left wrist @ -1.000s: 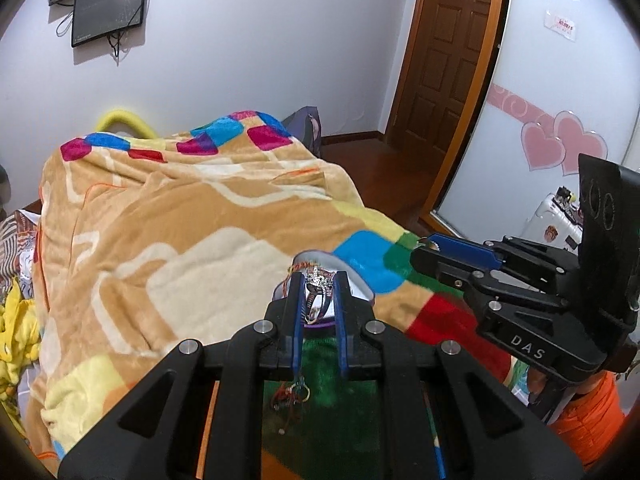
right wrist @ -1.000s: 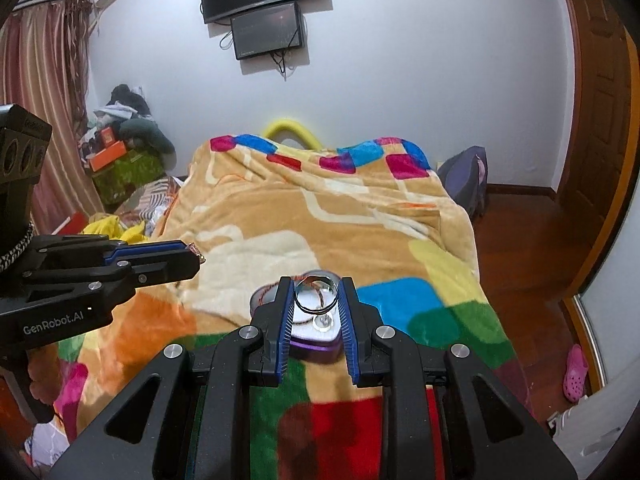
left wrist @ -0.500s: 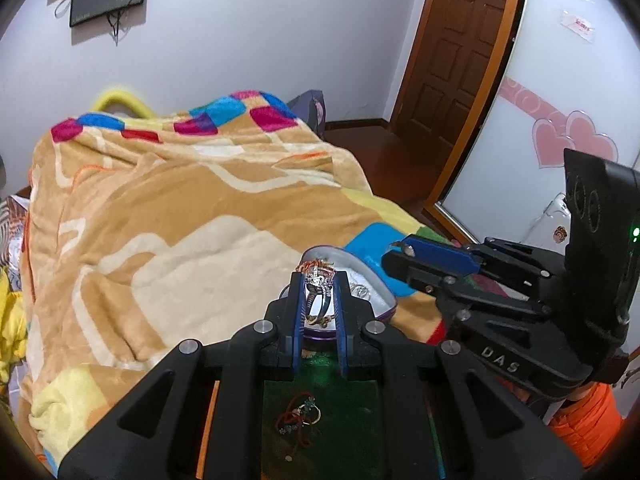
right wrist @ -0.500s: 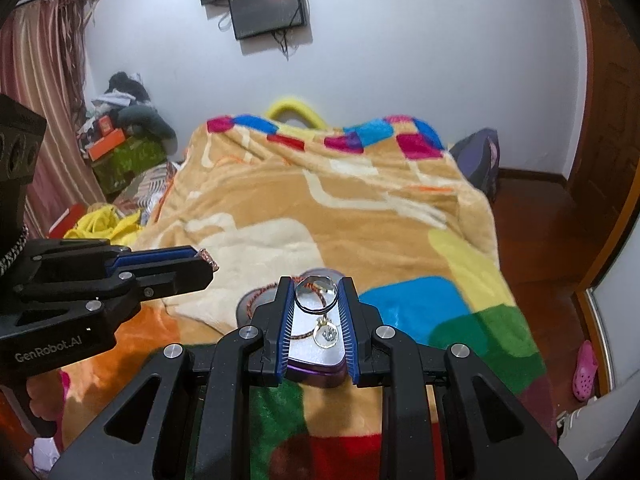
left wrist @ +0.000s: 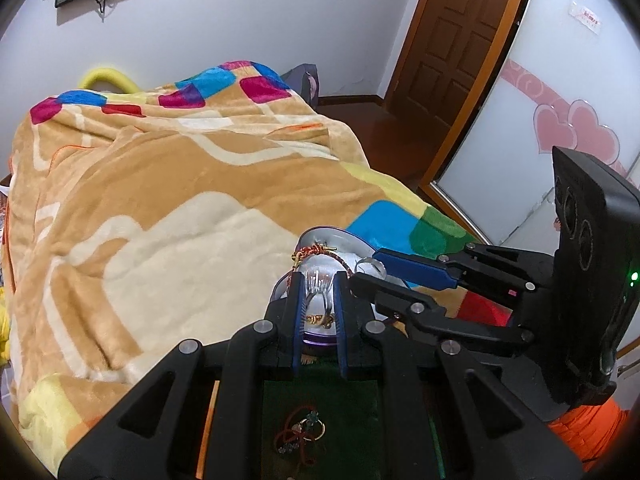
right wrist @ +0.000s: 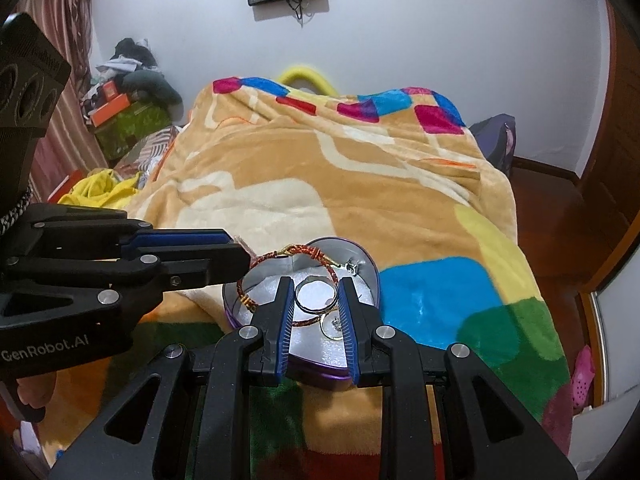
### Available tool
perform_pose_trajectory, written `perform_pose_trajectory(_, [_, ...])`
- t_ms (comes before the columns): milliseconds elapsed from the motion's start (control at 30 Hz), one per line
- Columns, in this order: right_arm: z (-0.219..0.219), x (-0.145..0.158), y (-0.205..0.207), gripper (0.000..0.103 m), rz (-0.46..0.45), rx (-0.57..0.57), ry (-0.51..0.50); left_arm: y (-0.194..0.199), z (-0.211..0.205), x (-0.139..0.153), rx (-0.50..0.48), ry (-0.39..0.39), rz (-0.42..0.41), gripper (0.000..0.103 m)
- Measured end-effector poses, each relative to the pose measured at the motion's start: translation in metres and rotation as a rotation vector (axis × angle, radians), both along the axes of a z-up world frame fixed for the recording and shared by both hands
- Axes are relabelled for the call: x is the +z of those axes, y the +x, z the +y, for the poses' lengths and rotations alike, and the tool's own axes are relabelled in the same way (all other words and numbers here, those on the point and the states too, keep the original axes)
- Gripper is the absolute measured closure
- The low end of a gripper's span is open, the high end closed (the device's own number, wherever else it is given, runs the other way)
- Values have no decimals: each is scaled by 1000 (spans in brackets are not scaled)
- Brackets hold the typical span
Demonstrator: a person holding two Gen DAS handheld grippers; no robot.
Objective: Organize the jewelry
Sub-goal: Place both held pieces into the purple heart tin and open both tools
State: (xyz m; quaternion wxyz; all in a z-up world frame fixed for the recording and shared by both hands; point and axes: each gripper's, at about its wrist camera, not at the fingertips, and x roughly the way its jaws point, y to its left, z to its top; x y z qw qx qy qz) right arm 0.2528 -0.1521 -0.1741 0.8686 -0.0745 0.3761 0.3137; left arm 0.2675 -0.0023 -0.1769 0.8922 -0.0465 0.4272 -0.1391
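A purple heart-shaped jewelry box with white lining lies open on the bed blanket. A red braided bracelet drapes over its rim and a gold ring lies inside. My right gripper is shut on a silver ring held just above the box lining. My left gripper is shut on a silver piece of jewelry, above the box. Red cord and a gold ring lie on the green cloth below the left gripper.
A colourful fleece blanket covers the bed. A brown door and a wardrobe panel with pink hearts stand at the right. Clutter and boxes sit left of the bed.
Both grippers have moved forward and down toward the box, which now looks larger and closer. Each keeps its hold on its jewelry.
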Motion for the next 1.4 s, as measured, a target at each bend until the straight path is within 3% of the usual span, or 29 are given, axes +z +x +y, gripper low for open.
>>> perform_pose_trajectory(233, [3,-6,1,83,11,2,-22,2,0,-1,-2,-1,8,91])
perform_pose_trajectory(600, [6,-4,1,82,23,-2,-51,-12,9,14,40,42,-44,90])
perform_pose_trajectory(733, [4,1,-1,71,16,-20,-51,-17,13,20,61,61,-55,84])
perform_pose_trajectory(1033, [-3,22,-14,71,-26,-34,-40,-34,21,31,96,73,-74,71])
perform_pose_trajectory(1400, [-9,47,-41,70,-79,-42,-11,-65,30,42,124,82,-87,69])
